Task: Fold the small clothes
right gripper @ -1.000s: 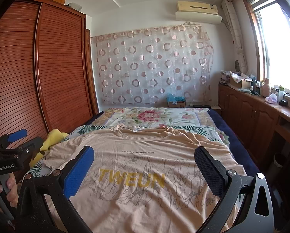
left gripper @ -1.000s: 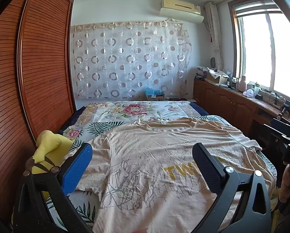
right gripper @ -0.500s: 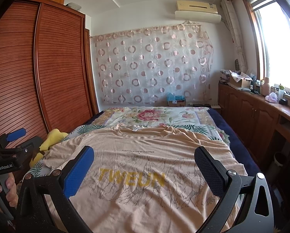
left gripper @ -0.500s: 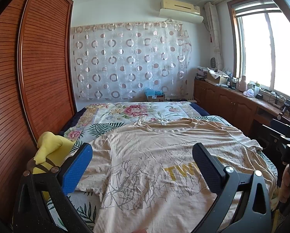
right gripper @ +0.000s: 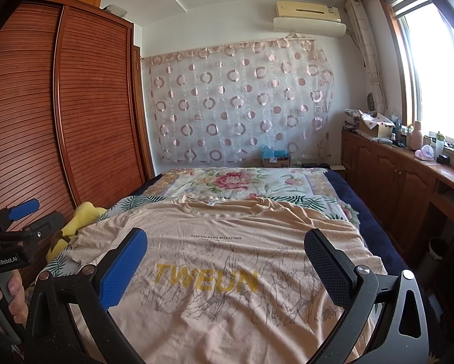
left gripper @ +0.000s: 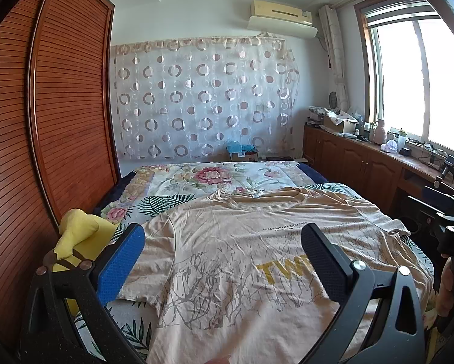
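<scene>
A beige T-shirt (left gripper: pixel 242 242) with yellow "TWEUN" lettering lies spread flat, front up, on the bed, collar at the far end; it also shows in the right wrist view (right gripper: pixel 227 257). My left gripper (left gripper: pixel 222 242) is open and empty, held above the shirt's left half near the left sleeve (left gripper: pixel 154 261). My right gripper (right gripper: pixel 225 244) is open and empty, held above the shirt's lower middle. The left gripper shows at the left edge of the right wrist view (right gripper: pixel 17 221); the right gripper shows at the right edge of the left wrist view (left gripper: pixel 448 212).
The bed has a floral cover (left gripper: pixel 215 179). A yellow plush toy (left gripper: pixel 78 236) lies at the bed's left edge, next to the brown louvred wardrobe (left gripper: pixel 60 121). A wooden cabinet counter (left gripper: pixel 363 157) with clutter runs under the window on the right.
Both grippers have stayed almost still above the shirt, open; only a slight drift of view. The shirt has not moved.
</scene>
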The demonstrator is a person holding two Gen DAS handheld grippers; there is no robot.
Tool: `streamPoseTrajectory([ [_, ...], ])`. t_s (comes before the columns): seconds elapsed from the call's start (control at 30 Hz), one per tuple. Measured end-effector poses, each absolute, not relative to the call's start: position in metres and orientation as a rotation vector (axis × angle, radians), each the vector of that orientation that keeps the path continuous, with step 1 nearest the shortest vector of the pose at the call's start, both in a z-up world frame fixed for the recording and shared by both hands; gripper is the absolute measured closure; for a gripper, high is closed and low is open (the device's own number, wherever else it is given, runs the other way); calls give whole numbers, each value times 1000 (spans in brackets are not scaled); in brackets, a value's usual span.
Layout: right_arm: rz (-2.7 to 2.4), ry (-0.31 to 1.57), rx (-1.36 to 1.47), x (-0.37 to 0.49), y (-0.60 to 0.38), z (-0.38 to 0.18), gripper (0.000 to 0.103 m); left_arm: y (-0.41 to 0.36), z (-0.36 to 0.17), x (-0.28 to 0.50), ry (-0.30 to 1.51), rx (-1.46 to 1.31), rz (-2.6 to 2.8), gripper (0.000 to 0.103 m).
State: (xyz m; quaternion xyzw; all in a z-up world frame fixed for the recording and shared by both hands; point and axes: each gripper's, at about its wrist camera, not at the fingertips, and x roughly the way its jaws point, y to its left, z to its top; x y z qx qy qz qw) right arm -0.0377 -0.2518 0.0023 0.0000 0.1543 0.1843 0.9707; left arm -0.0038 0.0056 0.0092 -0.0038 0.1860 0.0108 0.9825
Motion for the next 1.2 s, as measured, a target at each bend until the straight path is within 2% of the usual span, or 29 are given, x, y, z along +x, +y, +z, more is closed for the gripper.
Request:
streamPoseTrajectory([
  [1.2, 397, 317, 12, -33, -250, 0, 0, 12, 15, -2, 376, -8, 26, 0],
])
